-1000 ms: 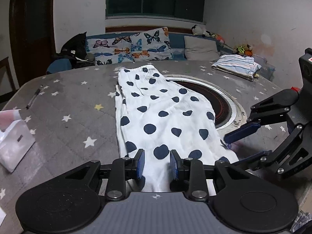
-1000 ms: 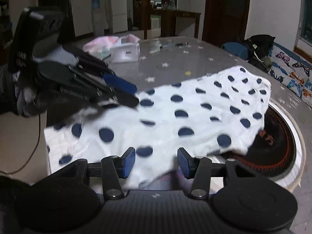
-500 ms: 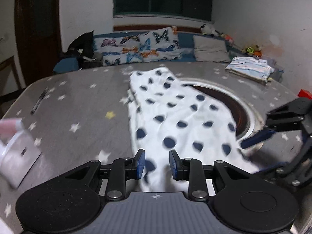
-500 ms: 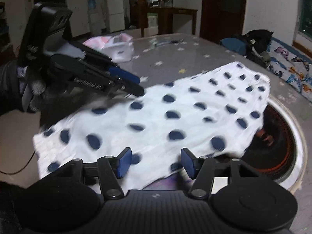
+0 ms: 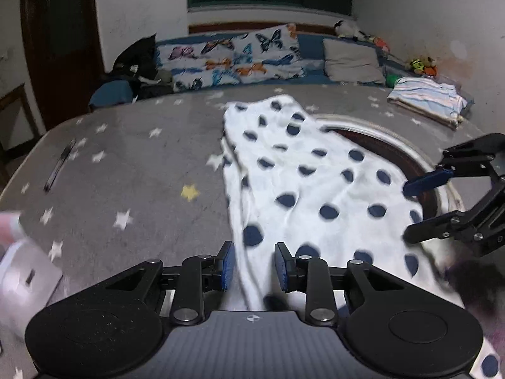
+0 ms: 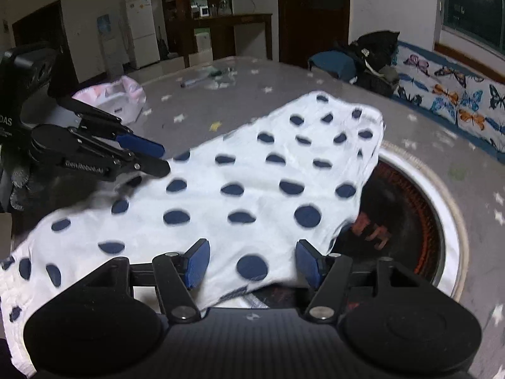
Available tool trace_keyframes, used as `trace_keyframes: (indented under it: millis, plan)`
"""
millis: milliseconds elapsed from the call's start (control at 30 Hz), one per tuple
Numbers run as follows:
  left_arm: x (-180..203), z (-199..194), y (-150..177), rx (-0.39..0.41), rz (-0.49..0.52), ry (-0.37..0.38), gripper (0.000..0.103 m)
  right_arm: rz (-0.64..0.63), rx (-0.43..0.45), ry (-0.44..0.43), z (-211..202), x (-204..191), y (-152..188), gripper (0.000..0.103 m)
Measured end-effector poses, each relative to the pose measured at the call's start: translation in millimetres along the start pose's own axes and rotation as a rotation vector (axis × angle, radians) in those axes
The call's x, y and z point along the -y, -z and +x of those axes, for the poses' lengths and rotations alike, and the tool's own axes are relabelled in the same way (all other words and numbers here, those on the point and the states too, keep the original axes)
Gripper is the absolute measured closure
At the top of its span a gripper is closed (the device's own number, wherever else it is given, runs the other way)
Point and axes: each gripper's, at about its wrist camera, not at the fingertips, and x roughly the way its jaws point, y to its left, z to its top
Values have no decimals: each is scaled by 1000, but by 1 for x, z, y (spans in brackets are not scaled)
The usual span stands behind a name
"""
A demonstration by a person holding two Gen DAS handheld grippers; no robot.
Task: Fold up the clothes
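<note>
A white garment with dark blue dots (image 5: 315, 183) lies flat on the grey star-print table (image 5: 132, 164), its far side draped over a round dark inset. My left gripper (image 5: 254, 265) hovers at the garment's near left edge, jaws a little apart, and the cloth runs under the gap with no pad pressing on it. The right wrist view shows the left gripper (image 6: 161, 159) low over the garment (image 6: 252, 189). My right gripper (image 6: 251, 263) is at the near hem, its jaws opening wide with cloth lying below them, not pinched. From the left it appears as the right gripper (image 5: 407, 213).
The round inset with a white rim (image 6: 442, 189) sits under the garment's right part. A folded striped pile (image 5: 429, 101) lies far right, a pen (image 5: 58, 165) far left, a white box (image 5: 22, 271) near left. A pink-white bag (image 6: 116, 98) and a cushioned bench (image 5: 236, 60) stand behind.
The right gripper's jaws have spread wider. Both grippers have drifted sideways along the near hem, the left one now at the garment's left edge. The garment stays flat on the table.
</note>
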Motion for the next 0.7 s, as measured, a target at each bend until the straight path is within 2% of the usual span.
trace_keyframes:
  millis: [67, 200, 267, 367, 567, 633, 700]
  plan:
    - [6, 4, -9, 17, 17, 15, 72, 0, 5, 7, 5, 5, -6, 32]
    - [15, 26, -23, 16, 56, 22, 72, 38, -16, 12, 25, 21, -12, 32]
    - [12, 41, -28, -10, 63, 0, 71, 55, -30, 13, 28, 30, -11, 32]
    - [1, 53, -34, -31, 31, -14, 72, 68, -31, 13, 27, 39, -14, 32]
    - [-1, 63, -57, 9, -16, 29, 73, 66, 2, -30, 38, 55, -37, 32]
    - [-4, 75, -61, -5, -18, 20, 73, 72, -1, -51, 49, 63, -42, 32]
    - [-11, 86, -62, -24, -28, -6, 73, 78, -26, -31, 60, 69, -43, 32]
